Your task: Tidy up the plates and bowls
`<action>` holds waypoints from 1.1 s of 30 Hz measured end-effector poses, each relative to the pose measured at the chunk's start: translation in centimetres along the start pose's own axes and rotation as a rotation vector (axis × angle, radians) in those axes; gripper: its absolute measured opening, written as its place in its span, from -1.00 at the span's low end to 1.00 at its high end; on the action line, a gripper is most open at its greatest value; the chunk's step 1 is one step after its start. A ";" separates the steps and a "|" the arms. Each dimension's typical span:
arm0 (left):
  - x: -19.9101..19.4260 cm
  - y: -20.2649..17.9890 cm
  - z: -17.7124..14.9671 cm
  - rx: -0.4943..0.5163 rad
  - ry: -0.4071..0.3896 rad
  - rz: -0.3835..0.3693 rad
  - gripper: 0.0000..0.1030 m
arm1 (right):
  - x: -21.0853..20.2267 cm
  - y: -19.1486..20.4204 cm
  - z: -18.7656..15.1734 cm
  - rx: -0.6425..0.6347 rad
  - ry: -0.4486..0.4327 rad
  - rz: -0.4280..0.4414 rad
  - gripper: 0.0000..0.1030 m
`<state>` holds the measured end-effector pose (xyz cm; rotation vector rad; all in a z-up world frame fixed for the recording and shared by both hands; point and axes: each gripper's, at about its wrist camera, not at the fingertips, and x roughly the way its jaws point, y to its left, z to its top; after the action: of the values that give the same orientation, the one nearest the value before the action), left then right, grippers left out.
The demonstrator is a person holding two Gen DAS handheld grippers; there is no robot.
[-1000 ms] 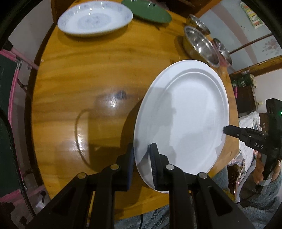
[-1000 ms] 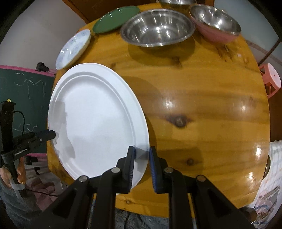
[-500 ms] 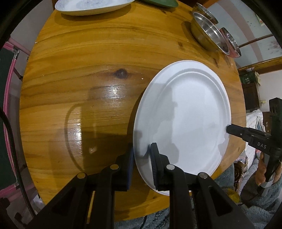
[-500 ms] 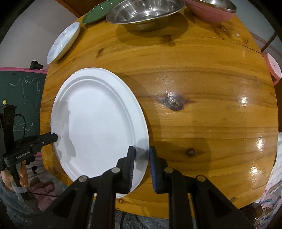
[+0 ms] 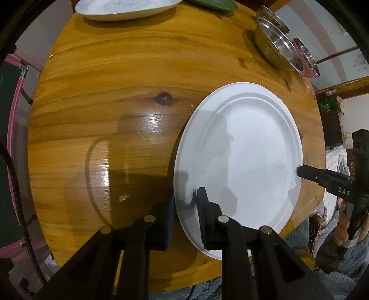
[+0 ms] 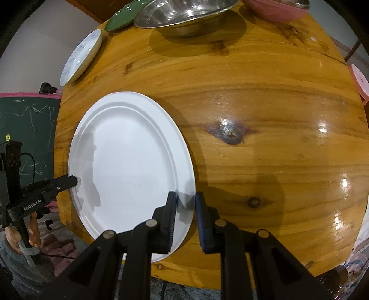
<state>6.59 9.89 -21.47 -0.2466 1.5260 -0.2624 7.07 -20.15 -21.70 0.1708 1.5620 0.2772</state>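
A large white plate (image 5: 239, 161) (image 6: 129, 166) is held level, low over the round wooden table (image 5: 115, 92) (image 6: 276, 115), near its front edge. My left gripper (image 5: 185, 198) is shut on the plate's left rim, one pad above it and one below. My right gripper (image 6: 185, 200) is shut on the opposite rim in the same way. Each wrist view also shows the other gripper's tip on the far rim: the right gripper (image 5: 299, 172) and the left gripper (image 6: 75, 181). Whether the plate touches the wood I cannot tell.
At the table's far side lie a blue-patterned white plate (image 5: 124, 7) (image 6: 80, 57), a green plate (image 5: 214, 3) (image 6: 122, 16), a steel bowl (image 5: 274, 50) (image 6: 184, 11) and a pink bowl (image 5: 306, 60) (image 6: 276, 9). A pink stool (image 6: 359, 83) stands beside the table.
Both grippers have sunk toward the table with the plate between them. The far dishes have slid toward the top edge of both views. The grips are unchanged.
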 end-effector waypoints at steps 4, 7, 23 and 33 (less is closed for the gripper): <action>-0.2 0.7 0.0 -0.018 -0.003 0.013 -0.66 | 0.2 1.1 0.2 -0.024 0.001 -0.006 -0.68; -0.3 1.4 0.0 -0.040 -0.010 0.017 -0.66 | 0.5 2.0 0.5 -0.043 0.007 -0.006 -0.68; -1.1 2.9 0.0 -0.081 -0.048 0.058 -0.66 | 1.1 4.3 0.7 -0.099 0.018 -0.027 -0.68; -1.3 3.1 -0.3 -0.077 -0.051 0.069 -0.65 | 1.4 4.4 0.9 -0.098 0.028 -0.031 -0.66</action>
<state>6.33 13.19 -21.26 -0.2597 1.4924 -0.1421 7.66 -15.49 -21.82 0.0664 1.5738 0.3321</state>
